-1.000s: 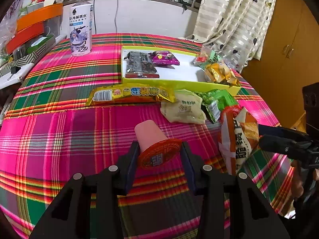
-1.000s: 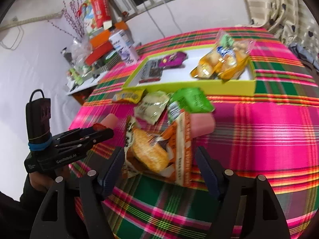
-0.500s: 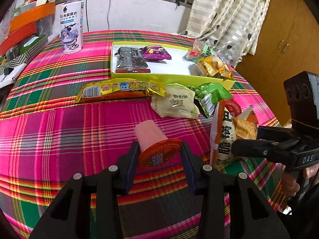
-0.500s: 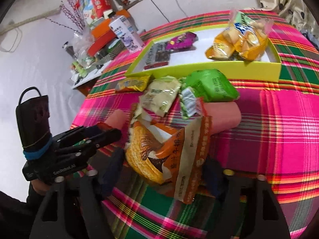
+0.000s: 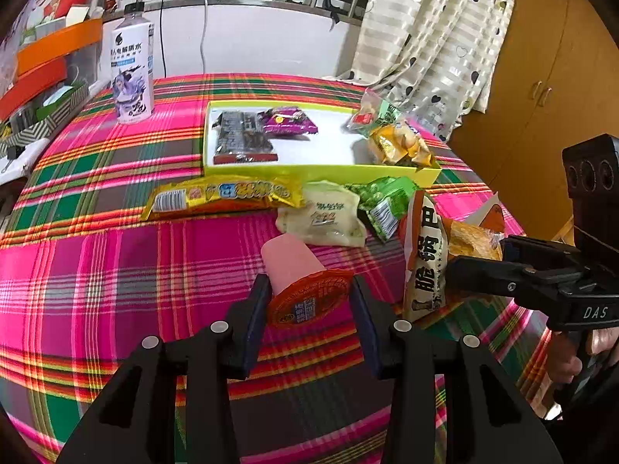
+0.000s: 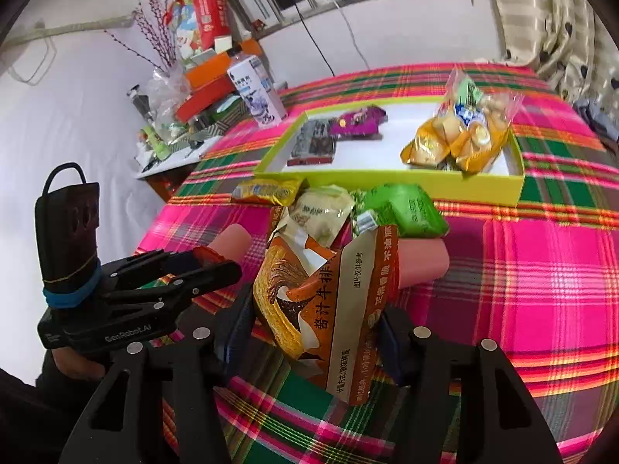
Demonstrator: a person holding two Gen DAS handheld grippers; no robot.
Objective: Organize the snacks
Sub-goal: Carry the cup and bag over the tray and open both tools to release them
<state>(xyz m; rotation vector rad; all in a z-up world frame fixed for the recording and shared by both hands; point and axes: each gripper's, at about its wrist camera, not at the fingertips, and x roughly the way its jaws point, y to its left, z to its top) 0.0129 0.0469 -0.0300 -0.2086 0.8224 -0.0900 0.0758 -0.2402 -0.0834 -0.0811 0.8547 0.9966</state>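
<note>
My left gripper [image 5: 309, 305] is shut on a pink cup snack with an orange foil lid [image 5: 298, 282], held above the plaid cloth. My right gripper [image 6: 313, 328] is shut on an orange snack bag [image 6: 329, 301], lifted off the table; the bag also shows in the left wrist view [image 5: 429, 263]. The yellow-green tray [image 5: 321, 172] at the back holds a dark packet [image 5: 241, 137], a purple packet [image 5: 290, 121] and a yellow bag of snacks [image 5: 394, 143]. In front of the tray lie a long yellow packet [image 5: 220, 195], a pale packet [image 5: 325, 218] and a green packet [image 5: 383, 199].
A second pink cup [image 6: 421, 263] lies behind the orange bag. A white bottle [image 5: 129, 69] stands at the back left. Boxes and clutter [image 6: 201, 89] sit on a side shelf left of the table. Curtains [image 5: 421, 31] hang at the back right.
My right gripper has closed on the orange bag and raised it. My left gripper has carried the pink cup a little higher and nearer to the tray.
</note>
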